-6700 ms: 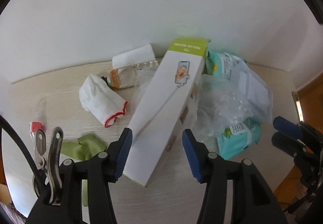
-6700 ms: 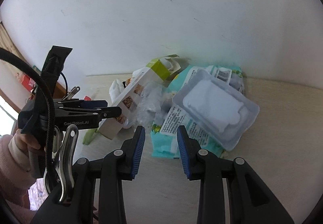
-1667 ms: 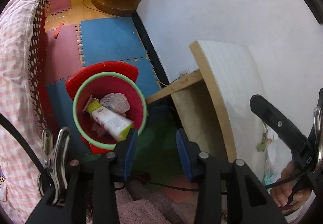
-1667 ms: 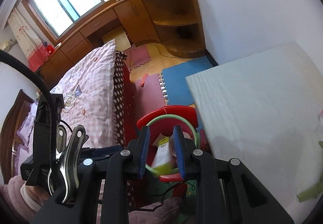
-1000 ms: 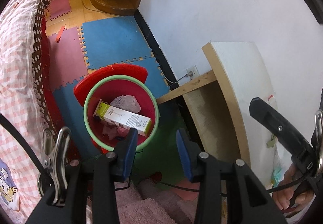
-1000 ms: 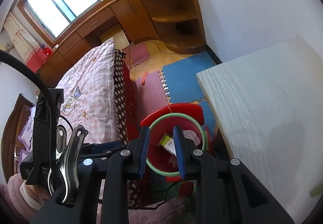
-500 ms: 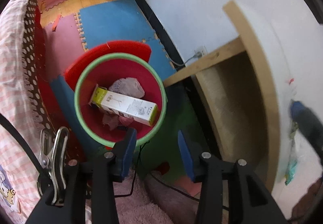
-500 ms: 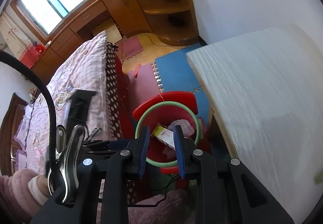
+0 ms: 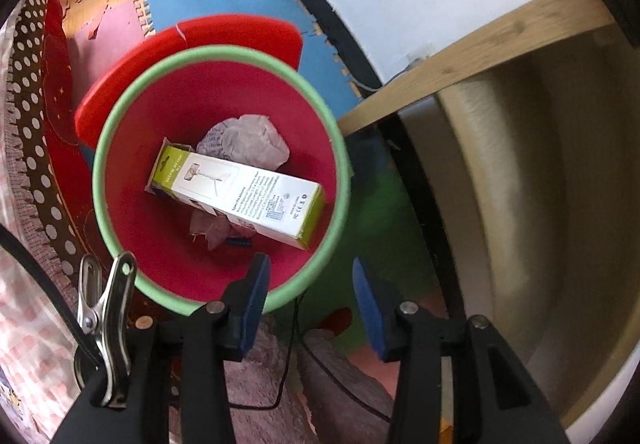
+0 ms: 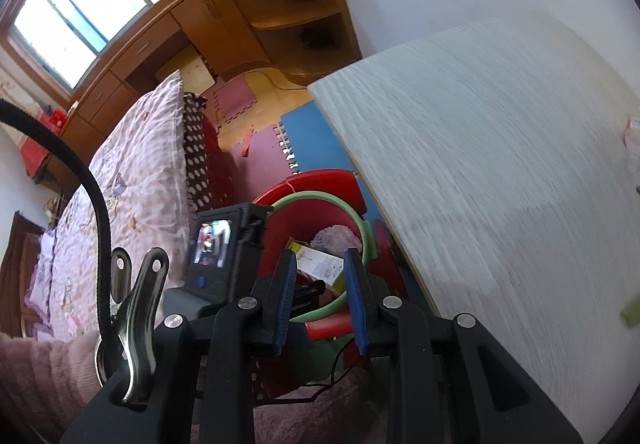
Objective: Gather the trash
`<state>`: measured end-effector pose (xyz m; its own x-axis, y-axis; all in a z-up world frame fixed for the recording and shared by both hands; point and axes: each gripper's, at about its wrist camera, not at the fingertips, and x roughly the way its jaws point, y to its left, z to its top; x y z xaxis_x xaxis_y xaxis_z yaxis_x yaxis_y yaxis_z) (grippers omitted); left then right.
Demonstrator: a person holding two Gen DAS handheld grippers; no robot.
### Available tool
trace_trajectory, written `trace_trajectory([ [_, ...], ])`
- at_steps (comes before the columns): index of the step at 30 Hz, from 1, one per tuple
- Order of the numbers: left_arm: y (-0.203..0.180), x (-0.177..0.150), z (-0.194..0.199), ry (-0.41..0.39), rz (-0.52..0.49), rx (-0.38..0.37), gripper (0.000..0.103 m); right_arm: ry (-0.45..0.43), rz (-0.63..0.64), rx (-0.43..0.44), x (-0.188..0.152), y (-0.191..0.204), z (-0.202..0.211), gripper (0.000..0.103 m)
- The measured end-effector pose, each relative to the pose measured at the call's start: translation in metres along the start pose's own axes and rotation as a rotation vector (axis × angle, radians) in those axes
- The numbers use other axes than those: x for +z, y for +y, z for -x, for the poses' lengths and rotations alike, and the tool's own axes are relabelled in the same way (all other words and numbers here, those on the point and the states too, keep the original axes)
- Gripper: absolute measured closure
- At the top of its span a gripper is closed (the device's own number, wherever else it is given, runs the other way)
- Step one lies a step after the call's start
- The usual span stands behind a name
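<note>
Beside the counter (image 10: 500, 164), a white box (image 9: 240, 196) is seen in the red bin (image 9: 216, 56); both the left claw (image 9: 308, 296) and right claw (image 10: 320, 300) are held released, empty.

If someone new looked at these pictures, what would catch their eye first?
First, the red bin with its green rim on the floor beside the table. Inside it, a white and green box lies across crumpled paper. The left gripper hangs open and empty above the bin's near edge.
</note>
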<state>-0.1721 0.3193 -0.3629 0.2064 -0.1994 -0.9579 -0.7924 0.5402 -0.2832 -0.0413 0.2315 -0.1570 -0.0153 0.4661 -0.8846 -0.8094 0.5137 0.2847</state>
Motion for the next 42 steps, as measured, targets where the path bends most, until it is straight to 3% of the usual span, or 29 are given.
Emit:
trace_trajectory([
  [8, 0.003, 0.011, -0.049, 0.015, -0.021, 0.099, 0.060, -0.026, -0.044, -0.017, -0.006, -0.004, 0.010, 0.076],
  [11, 0.004, 0.017, -0.064, 0.030, -0.016, 0.099, 0.067, -0.028, -0.060, -0.028, -0.008, -0.009, 0.013, 0.076],
  [18, 0.002, 0.026, -0.094, 0.069, -0.008, 0.107, 0.067, -0.024, -0.097, -0.062, -0.013, -0.019, 0.016, 0.076],
  [33, 0.010, 0.030, -0.111, 0.114, 0.020, 0.097, 0.066, -0.036, -0.089, -0.095, -0.015, -0.017, 0.021, 0.076],
  [42, 0.006, 0.022, -0.076, 0.078, -0.003, 0.091, 0.063, -0.062, -0.092, -0.077, -0.015, -0.018, 0.026, 0.076],
])
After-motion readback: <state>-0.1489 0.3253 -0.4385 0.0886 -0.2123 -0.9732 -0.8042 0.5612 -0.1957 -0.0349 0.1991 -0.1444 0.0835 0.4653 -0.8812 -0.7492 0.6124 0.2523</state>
